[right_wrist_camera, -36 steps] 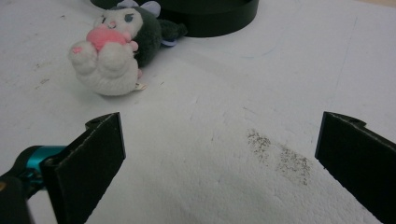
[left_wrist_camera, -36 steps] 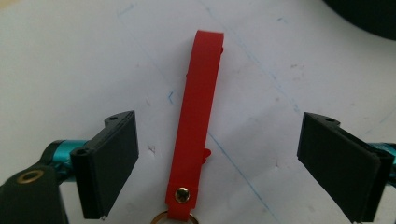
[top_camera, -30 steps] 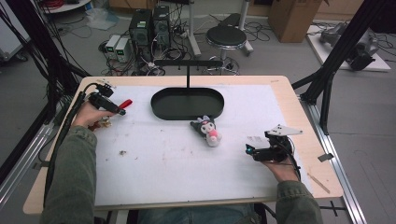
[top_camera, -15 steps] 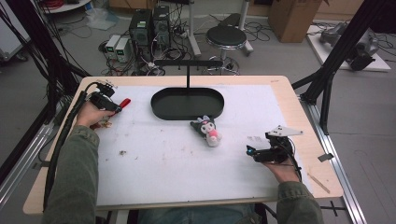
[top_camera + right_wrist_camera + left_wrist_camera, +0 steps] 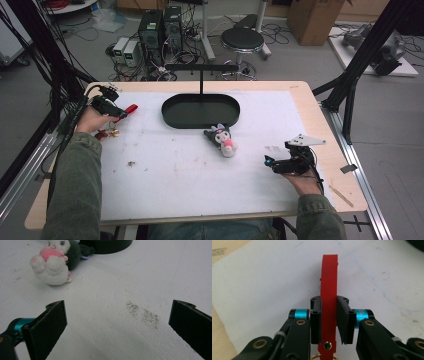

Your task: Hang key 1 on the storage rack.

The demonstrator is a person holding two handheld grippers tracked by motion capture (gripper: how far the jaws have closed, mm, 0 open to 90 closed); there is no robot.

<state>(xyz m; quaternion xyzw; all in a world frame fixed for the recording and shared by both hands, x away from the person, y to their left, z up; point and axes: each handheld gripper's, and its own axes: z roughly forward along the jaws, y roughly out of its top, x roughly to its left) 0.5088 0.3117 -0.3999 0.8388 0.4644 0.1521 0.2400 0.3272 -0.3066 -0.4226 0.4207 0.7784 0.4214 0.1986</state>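
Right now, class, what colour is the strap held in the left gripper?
Red; the strap shows best in the left gripper view.

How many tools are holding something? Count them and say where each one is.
1. The left tool, at the table's left edge, is shut on the red strap. The right tool, near the right edge, is open and empty.

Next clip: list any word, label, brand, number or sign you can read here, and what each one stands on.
None can be read.
Blue collar beside the left hand-held gripper pads that clamp the red strap: faint lettering, too small and blurred to read.
Plush toy, black tray, white mat: no text visible.
Grey boxes on the floor behind the table: any labels are too small to tell.
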